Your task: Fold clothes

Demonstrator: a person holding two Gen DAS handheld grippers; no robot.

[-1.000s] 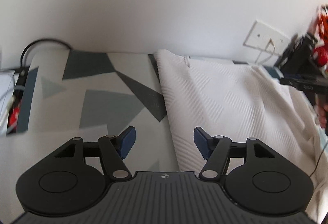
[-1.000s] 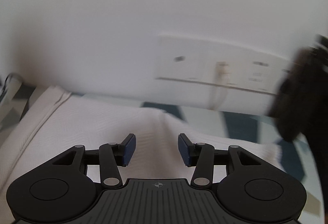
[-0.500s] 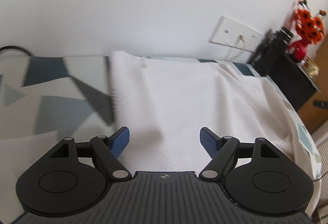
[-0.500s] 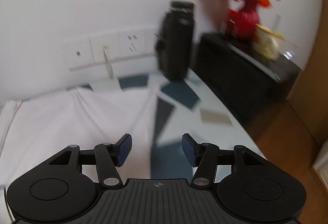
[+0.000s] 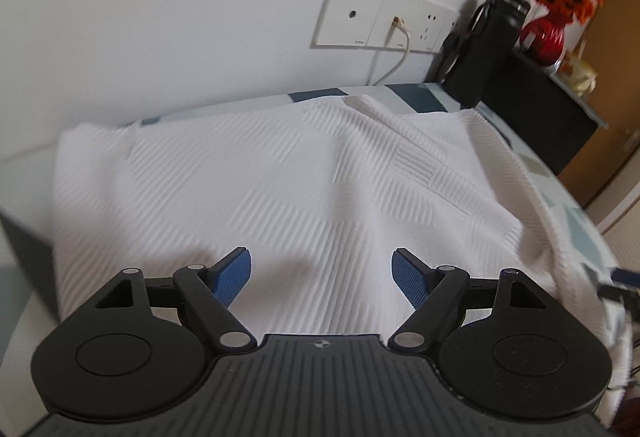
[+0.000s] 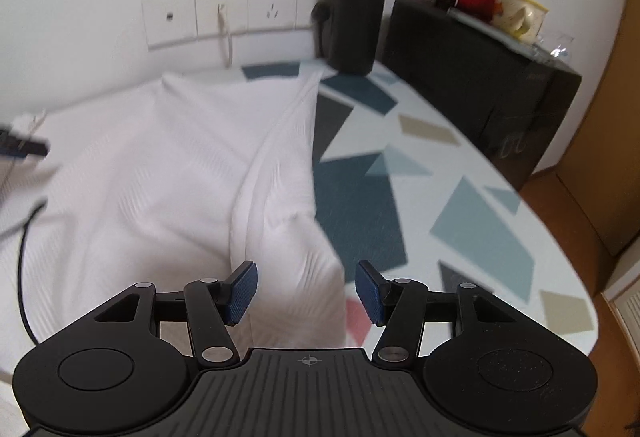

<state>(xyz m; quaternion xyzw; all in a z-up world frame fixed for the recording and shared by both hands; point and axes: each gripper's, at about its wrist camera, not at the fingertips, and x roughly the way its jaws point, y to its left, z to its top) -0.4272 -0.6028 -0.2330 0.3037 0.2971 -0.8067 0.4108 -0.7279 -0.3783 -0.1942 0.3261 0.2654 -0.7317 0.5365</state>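
Left wrist view: left tool [image 5: 321,273] hangs open over the white garment [image 5: 280,181] spread flat on the table [image 6: 460,173], right tool [image 6: 306,291] open at its hemmed edge, probably lining up a fold grab.

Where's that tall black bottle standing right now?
The black bottle stands at the table's far edge against the wall, right of the wall sockets, beyond the white garment; in the left view it's top right.
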